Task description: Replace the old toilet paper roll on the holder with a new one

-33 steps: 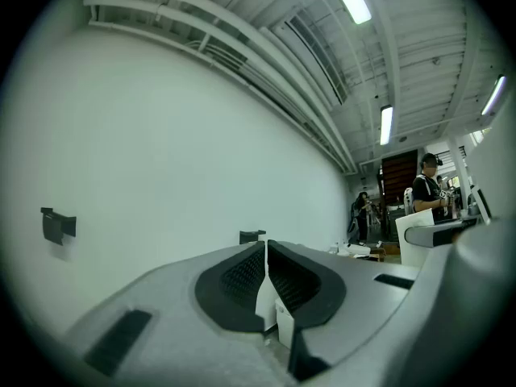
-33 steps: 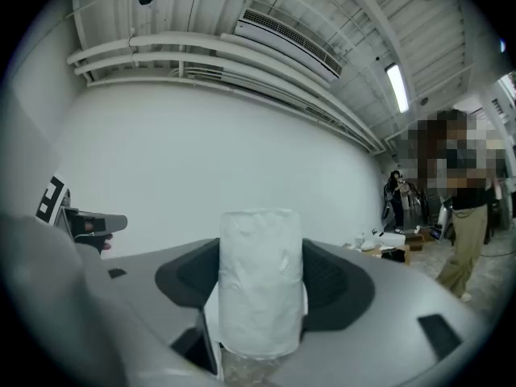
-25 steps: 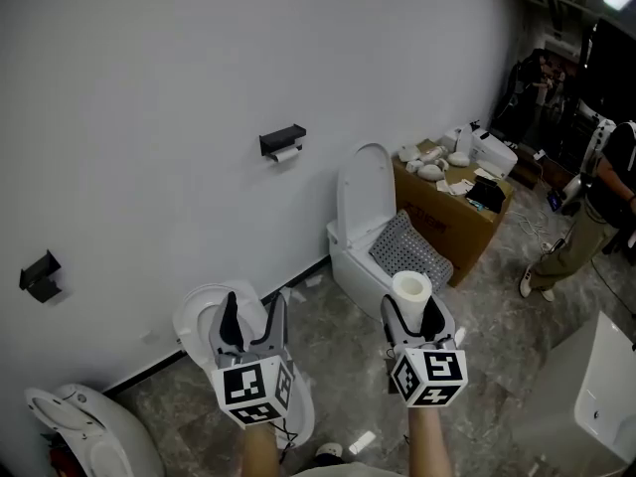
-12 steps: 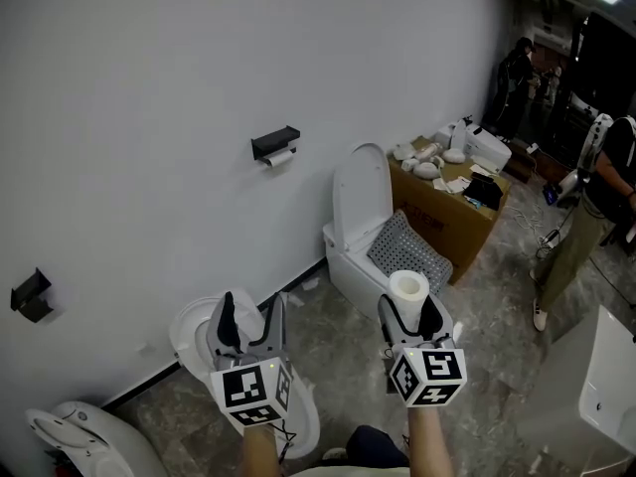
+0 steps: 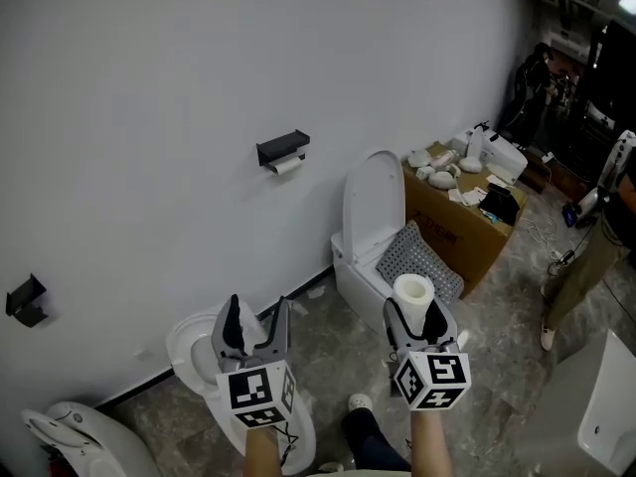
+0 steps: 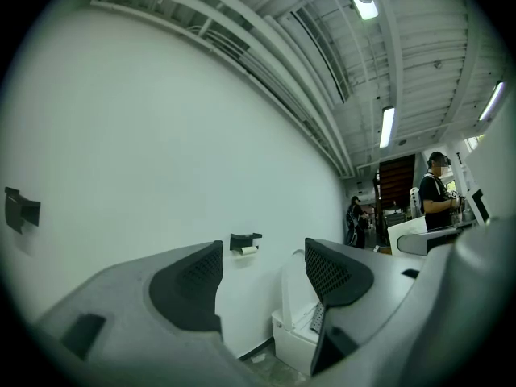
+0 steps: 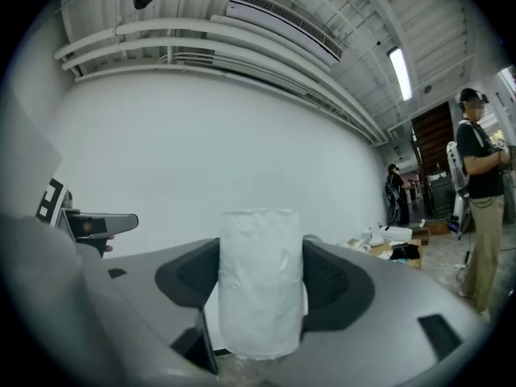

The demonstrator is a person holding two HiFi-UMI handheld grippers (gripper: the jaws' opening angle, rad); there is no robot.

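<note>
A black wall holder [image 5: 282,147] carries a thin, nearly used-up roll [image 5: 286,165] on the white wall; the left gripper view frames the same holder [image 6: 245,239] between its jaws, far off. My right gripper [image 5: 417,316] is shut on a full white toilet paper roll [image 5: 412,291], held upright; in the right gripper view that roll [image 7: 261,280] fills the gap between the pads. My left gripper [image 5: 252,322] is open and holds nothing. Both grippers point level toward the wall, well short of the holder.
A white toilet [image 5: 376,232] with raised lid stands below and right of the holder. Another toilet bowl [image 5: 199,351] lies under my left gripper. A cardboard box [image 5: 457,217] with clutter stands at the right. A person [image 5: 596,237] stands at the far right. A second black holder [image 5: 25,301] is at the left.
Both grippers have moved toward the wall together, the roll still held. The toilet and the holder sit slightly further right in the head view. A shoe now shows at the bottom.
</note>
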